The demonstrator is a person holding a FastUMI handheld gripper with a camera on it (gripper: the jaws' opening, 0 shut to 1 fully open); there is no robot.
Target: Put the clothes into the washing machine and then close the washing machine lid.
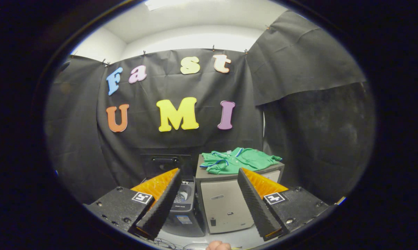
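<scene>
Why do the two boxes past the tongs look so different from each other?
The washing machine is dark and low, with its lid standing open at the back. The cabinet beside it is pale grey, taller, and has a closed flat top. A green shirt lies on the cabinet; no clothes show on the washing machine. Both stand side by side against the wall, beyond the open tongs.

My green shirt point(237, 160) has blue and white striped trim at its collar and sleeve cuff. It lies on a grey cabinet point(226, 205) with a paler front panel. Beside that, the washing machine point(181, 208) is dark grey to black, its raised lid point(165, 165) black too
</scene>
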